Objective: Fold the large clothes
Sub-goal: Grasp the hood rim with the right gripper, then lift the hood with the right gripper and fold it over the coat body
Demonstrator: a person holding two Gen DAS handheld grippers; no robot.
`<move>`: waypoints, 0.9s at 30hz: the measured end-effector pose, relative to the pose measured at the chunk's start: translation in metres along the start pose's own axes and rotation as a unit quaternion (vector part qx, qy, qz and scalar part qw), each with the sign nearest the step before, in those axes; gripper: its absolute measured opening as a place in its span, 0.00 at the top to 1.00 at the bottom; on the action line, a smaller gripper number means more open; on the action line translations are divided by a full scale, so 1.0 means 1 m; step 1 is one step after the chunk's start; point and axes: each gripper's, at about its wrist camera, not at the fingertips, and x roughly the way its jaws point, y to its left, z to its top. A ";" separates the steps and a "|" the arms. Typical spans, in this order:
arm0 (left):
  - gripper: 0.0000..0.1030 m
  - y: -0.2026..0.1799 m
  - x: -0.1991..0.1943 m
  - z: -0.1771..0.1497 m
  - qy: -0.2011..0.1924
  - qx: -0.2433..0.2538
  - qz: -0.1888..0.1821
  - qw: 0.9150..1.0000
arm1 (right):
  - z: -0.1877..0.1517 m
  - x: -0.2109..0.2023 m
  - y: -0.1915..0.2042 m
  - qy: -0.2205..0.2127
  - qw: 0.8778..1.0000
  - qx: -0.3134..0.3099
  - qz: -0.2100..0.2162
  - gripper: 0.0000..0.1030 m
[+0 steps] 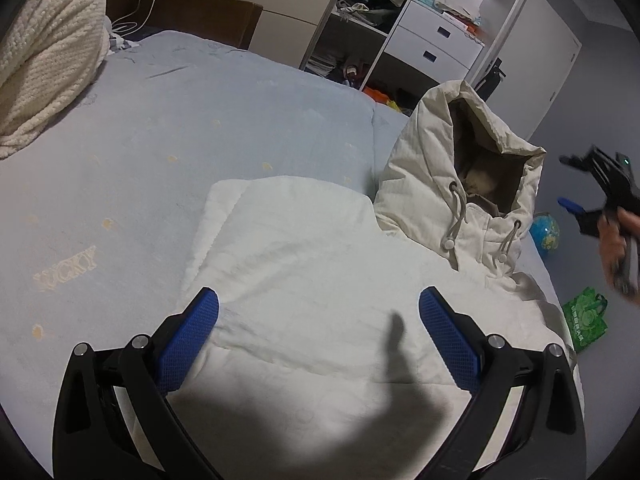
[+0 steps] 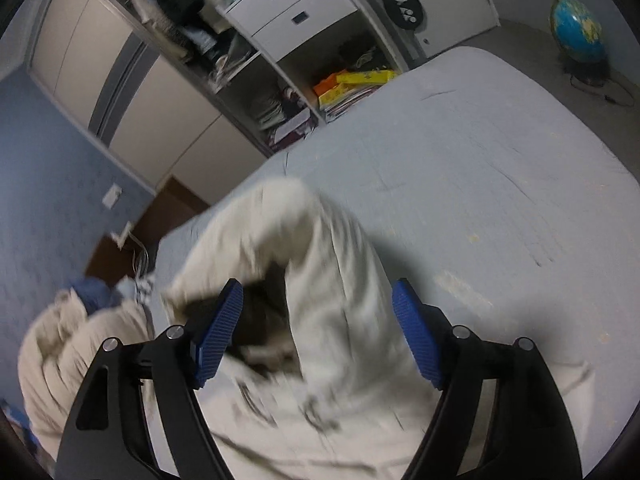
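A cream hooded coat [image 1: 320, 264] lies folded on the light blue bed [image 1: 200, 120], its hood [image 1: 472, 168] standing up at the right with drawcords hanging. My left gripper [image 1: 318, 312] is open and empty just above the coat's flat body. In the right wrist view the hood [image 2: 320, 264] is blurred and sits between the open fingers of my right gripper [image 2: 318, 300], which holds nothing. The right gripper also shows in the left wrist view [image 1: 600, 200], off the bed's right edge, with a hand on it.
A cream knitted blanket [image 1: 44, 60] is piled at the bed's far left. An open wardrobe with white drawers [image 1: 436, 44] stands behind the bed. A globe [image 2: 576, 36] and a green bag [image 1: 586, 316] are on the floor at the right.
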 end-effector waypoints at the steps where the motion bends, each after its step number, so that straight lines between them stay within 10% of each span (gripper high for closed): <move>1: 0.06 0.001 0.001 -0.001 0.002 -0.001 0.000 1.000 | 0.007 0.007 0.000 -0.001 1.000 0.013 -0.001 0.28; 7: 0.06 0.004 0.005 -0.003 0.009 -0.007 0.002 1.000 | 0.036 0.038 0.002 0.009 0.998 0.062 0.015 0.28; 15: 0.07 0.007 0.006 -0.004 0.010 -0.011 0.002 1.000 | 0.051 0.078 0.033 0.049 0.997 -0.017 -0.064 0.30; 20: 0.07 0.007 0.006 -0.004 0.012 -0.011 0.002 1.000 | 0.040 0.078 0.048 0.050 0.993 -0.073 -0.081 0.76; 27: 0.06 0.008 0.005 -0.002 0.010 -0.018 -0.002 1.000 | 0.011 0.039 0.065 0.025 0.993 -0.113 -0.033 0.83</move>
